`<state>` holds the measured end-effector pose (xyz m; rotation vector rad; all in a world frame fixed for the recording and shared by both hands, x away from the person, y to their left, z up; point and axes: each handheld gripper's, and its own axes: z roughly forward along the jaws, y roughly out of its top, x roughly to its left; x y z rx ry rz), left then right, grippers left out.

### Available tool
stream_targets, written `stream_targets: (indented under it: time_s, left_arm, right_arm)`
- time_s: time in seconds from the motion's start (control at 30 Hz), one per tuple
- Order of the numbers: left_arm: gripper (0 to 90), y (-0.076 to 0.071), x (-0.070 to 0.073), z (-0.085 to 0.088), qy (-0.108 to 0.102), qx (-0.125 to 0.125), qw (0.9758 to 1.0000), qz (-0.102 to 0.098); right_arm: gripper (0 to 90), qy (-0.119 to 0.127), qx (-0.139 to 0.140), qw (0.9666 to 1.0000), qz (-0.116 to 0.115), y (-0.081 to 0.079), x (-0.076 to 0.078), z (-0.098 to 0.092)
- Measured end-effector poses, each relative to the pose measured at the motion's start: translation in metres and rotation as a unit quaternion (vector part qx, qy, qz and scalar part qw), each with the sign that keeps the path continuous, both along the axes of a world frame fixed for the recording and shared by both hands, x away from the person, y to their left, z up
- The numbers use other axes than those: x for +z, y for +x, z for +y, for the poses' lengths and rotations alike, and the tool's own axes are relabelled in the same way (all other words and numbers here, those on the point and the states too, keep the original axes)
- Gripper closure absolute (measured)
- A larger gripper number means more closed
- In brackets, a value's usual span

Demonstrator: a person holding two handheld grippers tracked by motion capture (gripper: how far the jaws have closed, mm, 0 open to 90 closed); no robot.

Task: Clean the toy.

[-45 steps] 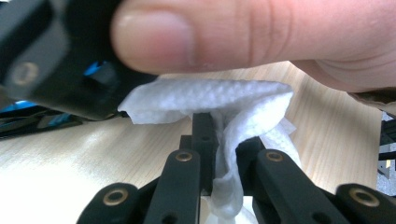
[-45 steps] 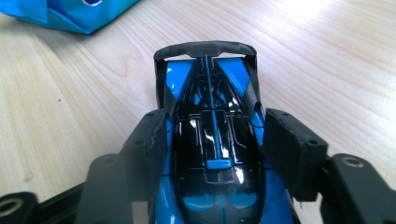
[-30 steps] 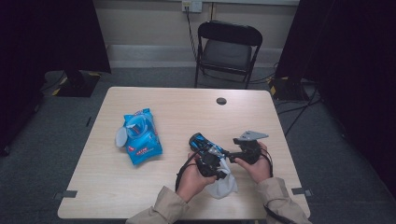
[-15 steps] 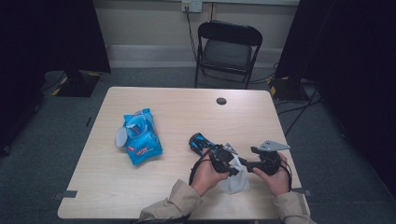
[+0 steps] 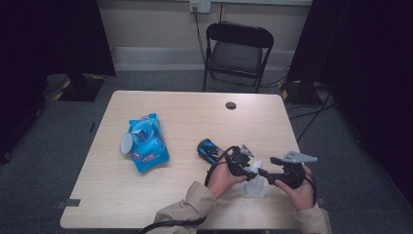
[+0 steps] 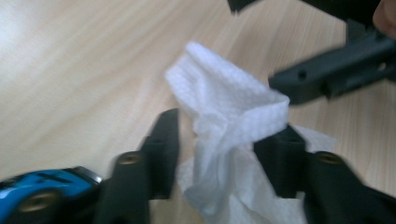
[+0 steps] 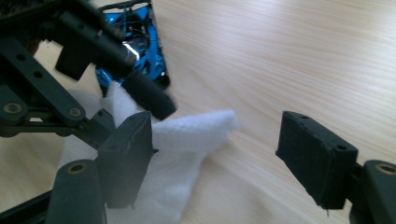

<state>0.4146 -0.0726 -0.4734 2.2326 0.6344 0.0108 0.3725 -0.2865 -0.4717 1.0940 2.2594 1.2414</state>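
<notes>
A crumpled white wipe (image 5: 256, 187) lies on the wooden table (image 5: 195, 117) near its front right edge. My left gripper (image 5: 253, 170) stands over it. In the left gripper view the wipe (image 6: 229, 107) rises between the two black jaws, which have just been opening and no longer pinch it; the left gripper (image 6: 219, 135) is open. My right gripper (image 5: 267, 166) faces it from the right, open wide. In the right gripper view the wipe (image 7: 187, 140) lies beside the left jaw of the right gripper (image 7: 215, 149), not gripped. A small blue and black object (image 5: 209, 148) sits just left of my hands.
A blue wipes pack (image 5: 146, 144) with its white lid flipped open lies on the left half of the table. A small black round cap (image 5: 231, 105) sits near the far edge. A black folding chair (image 5: 238, 48) stands behind the table.
Both hands have shifted right along the table's front, and the wipe went with them. The left jaws, shut on the wipe before, now stand apart around it.
</notes>
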Motion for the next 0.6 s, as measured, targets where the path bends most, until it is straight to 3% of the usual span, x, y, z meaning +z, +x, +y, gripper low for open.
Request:
stream_targets:
  time_s: [0.07,0.13,0.33,0.6]
  left_arm:
    - [41.6,0.000,0.006,0.006,0.009,0.002,0.9998,-0.018]
    - [34.9,0.002,0.012,0.015,0.003,0.011,0.9996,-0.025]
    - [32.1,0.011,0.027,0.044,0.004,0.041,0.9981,-0.046]
    - [31.9,0.031,0.023,0.079,0.024,0.103,0.9932,-0.049]
  right_arm:
    - [26.9,-0.004,0.007,1.0000,-0.001,0.000,0.001,0.004]
    - [27.0,0.000,0.015,0.9999,0.000,0.000,0.002,0.008]
    - [27.8,-0.010,0.047,0.9988,-0.001,-0.003,0.002,0.024]
    - [29.5,-0.039,0.086,0.9952,0.024,-0.003,-0.012,0.044]
